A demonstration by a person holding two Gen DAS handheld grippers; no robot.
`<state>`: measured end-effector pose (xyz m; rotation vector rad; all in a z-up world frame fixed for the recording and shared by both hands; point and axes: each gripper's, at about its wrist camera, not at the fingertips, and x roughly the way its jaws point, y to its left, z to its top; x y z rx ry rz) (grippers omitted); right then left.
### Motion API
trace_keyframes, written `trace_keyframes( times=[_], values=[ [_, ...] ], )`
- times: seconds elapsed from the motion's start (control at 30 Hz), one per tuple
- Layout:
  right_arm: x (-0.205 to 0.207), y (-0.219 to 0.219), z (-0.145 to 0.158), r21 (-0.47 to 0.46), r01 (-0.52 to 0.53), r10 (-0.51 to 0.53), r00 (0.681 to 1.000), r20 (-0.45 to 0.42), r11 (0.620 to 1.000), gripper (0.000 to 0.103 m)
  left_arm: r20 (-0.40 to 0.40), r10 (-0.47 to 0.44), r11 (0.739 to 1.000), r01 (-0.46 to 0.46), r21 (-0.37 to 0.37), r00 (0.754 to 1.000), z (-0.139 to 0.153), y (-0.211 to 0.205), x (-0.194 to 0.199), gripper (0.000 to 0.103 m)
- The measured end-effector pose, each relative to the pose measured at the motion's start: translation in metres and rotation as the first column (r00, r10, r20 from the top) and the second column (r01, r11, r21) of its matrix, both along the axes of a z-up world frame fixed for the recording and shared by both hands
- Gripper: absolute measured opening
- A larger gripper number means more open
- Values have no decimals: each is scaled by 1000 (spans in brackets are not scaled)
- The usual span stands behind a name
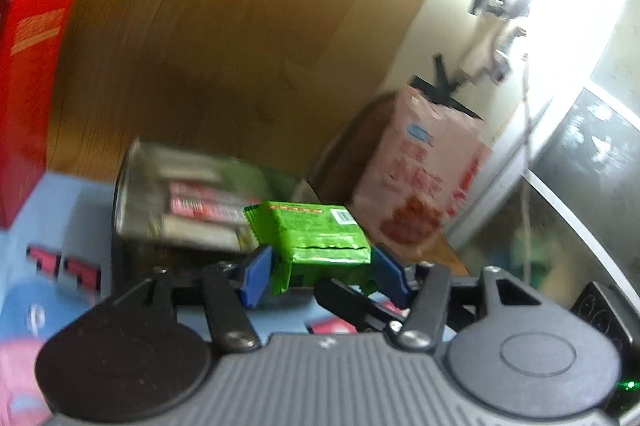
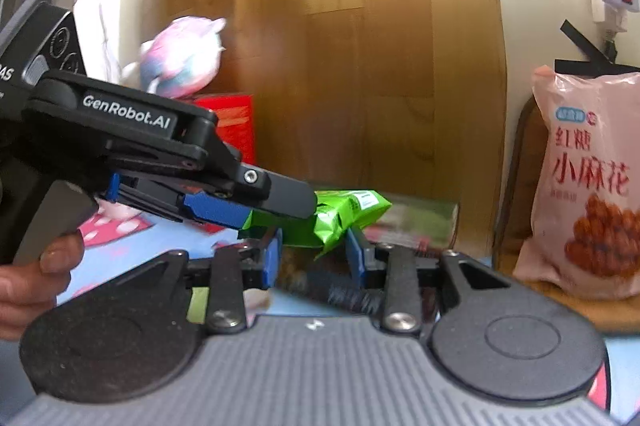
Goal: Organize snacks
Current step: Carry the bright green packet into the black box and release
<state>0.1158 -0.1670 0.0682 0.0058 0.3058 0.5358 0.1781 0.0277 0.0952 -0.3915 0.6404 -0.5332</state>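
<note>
A green foil snack packet point(image 1: 320, 240) hangs above the patterned cloth, and my left gripper point(image 1: 323, 276) is shut on it, blue pads pressing both sides. In the right wrist view the left gripper point(image 2: 276, 209) reaches in from the left, still clamped on the green packet point(image 2: 352, 205). Green foil also fills the gap between the pads of my right gripper point(image 2: 314, 258), which looks shut on it. I cannot tell whether that foil is the same packet or a second one. One black finger point(image 1: 344, 300) of the right gripper shows just under the packet.
A clear container point(image 1: 176, 197) of red-and-white wrapped snacks lies behind the packet. A pink snack bag point(image 2: 588, 185) leans at the right wall, a red box point(image 1: 28, 85) stands at the left, and a plush toy point(image 2: 184, 57) sits behind it. A hand point(image 2: 36, 278) holds the left gripper's handle.
</note>
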Motion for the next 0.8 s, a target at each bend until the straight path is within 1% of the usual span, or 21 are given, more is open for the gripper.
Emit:
trace_keyframes(
  times=[0.1, 0.17, 0.23, 0.3, 0.33, 0.37, 0.43, 0.5, 0.57, 0.67, 0.8],
  values=[
    [30, 2, -4, -2, 16, -16, 999, -32, 1000, 39, -22, 31, 1000, -31, 3, 999, -8, -1, 27, 54],
    [45, 6, -10, -24, 34, -35, 998, -52, 999, 43, -46, 51, 999, -50, 5, 998, -15, -1, 41, 56],
    [55, 10, -17, -42, 42, -45, 996, -79, 998, 47, -66, 62, 998, -62, 7, 996, -21, -1, 49, 56],
    [56, 7, -18, -26, 45, -47, 994, -100, 999, 47, -62, 59, 998, -60, -3, 996, -22, 2, 47, 58],
    [53, 3, -17, -13, 52, -53, 994, -95, 999, 48, -45, 59, 998, -60, -9, 997, -20, 7, 42, 58],
    [50, -1, -15, 0, 59, -59, 994, -89, 998, 51, -28, 63, 998, -63, -15, 998, -17, 12, 35, 58],
    [39, -10, -12, 35, 63, -60, 994, -94, 997, 51, -8, 74, 996, -74, -41, 997, -13, 27, 22, 58],
    [27, -16, -12, 71, 35, -26, 991, -130, 997, 51, -6, 99, 993, -99, -70, 995, -12, 49, 4, 59],
    [13, -15, -17, 94, -7, 22, 985, -170, 996, 51, -15, 143, 987, -144, -77, 990, -15, 70, -15, 62],
    [-1, -4, -28, 113, -69, 93, 970, -227, 991, 51, -63, 208, 974, -213, -84, 976, -29, 100, -39, 62],
    [-15, 27, -43, 118, -150, 180, 937, -300, 982, 51, -171, 256, 956, -276, -101, 951, -58, 128, -57, 62]
  ],
)
